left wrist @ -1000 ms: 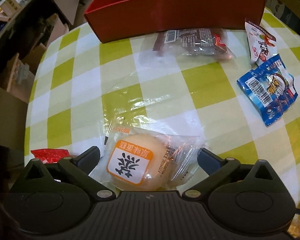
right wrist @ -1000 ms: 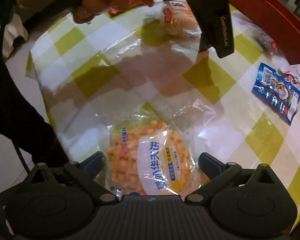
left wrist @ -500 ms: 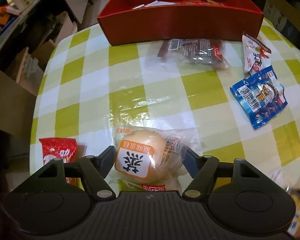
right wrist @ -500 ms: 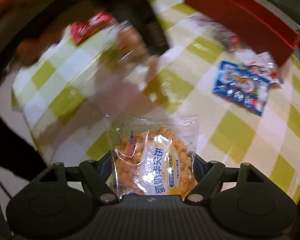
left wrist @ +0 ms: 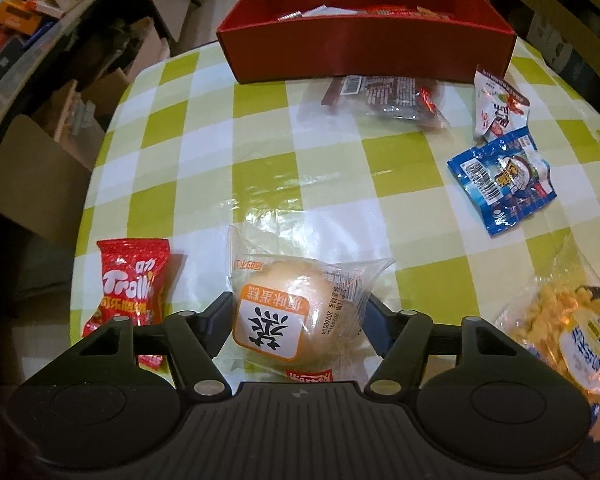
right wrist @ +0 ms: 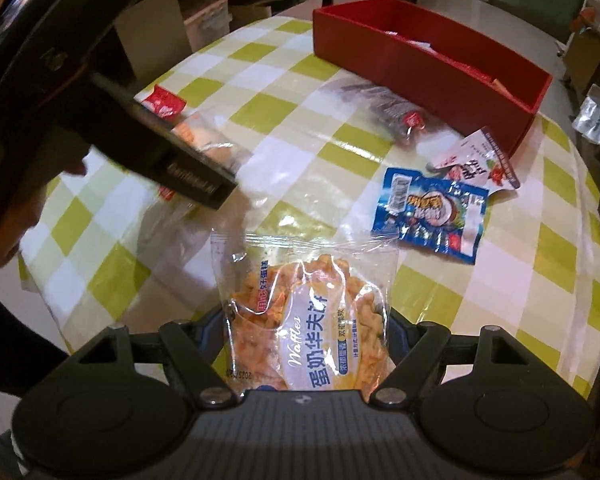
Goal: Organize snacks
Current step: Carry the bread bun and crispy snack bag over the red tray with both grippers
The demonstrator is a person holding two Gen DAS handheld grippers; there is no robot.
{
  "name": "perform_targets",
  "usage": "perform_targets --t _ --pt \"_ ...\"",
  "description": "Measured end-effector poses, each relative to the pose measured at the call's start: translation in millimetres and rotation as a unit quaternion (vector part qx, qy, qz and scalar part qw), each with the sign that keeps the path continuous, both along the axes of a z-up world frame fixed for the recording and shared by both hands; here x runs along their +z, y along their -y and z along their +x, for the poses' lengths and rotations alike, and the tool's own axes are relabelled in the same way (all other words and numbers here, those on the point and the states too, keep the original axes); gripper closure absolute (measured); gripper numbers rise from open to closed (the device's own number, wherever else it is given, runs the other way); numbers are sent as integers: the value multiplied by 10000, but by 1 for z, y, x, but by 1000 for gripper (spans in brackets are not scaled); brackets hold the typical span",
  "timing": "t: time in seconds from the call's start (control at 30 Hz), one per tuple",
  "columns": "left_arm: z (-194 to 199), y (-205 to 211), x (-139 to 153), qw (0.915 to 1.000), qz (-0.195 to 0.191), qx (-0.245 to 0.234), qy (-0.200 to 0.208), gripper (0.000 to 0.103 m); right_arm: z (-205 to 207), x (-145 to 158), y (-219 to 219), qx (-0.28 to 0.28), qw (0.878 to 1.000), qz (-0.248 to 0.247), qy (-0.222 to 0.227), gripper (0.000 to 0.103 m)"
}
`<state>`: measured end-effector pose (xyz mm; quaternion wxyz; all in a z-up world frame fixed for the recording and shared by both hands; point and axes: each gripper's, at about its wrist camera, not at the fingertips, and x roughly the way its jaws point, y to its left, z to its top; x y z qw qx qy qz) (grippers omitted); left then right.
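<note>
My left gripper (left wrist: 298, 314) is shut on a clear-wrapped cake with an orange label (left wrist: 296, 316) and holds it above the checked table. My right gripper (right wrist: 306, 320) is shut on a clear bag of waffles (right wrist: 308, 320), lifted off the table; that bag also shows at the right edge of the left wrist view (left wrist: 568, 332). A red box (left wrist: 364, 28) with several snacks inside stands at the far edge; it also shows in the right wrist view (right wrist: 432, 60).
On the green-checked tablecloth (left wrist: 220, 152) lie a red candy pack (left wrist: 130, 284), a dark wrapped snack (left wrist: 388, 98), a white packet (left wrist: 496, 106) and a blue packet (left wrist: 504, 180). Cardboard boxes and shelves stand off the left table edge. The left arm crosses the right wrist view (right wrist: 100, 112).
Both grippers closed on their packs and lifted them off the table. The views pulled back and up, so the red box and the red candy pack show more fully.
</note>
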<state>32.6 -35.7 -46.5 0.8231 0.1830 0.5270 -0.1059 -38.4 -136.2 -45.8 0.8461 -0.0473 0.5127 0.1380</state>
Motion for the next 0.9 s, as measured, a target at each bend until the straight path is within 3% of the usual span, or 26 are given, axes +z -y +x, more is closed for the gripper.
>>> perform_targets --t 0.4,0.9 --pt "-7 0 22 9987 -143 340 338 31 16 20 21 -640 9970 21 424 21" --pt "1 1 38 9956 -157 538 756 31 31 37 32 -996 9915 -100 831 21"
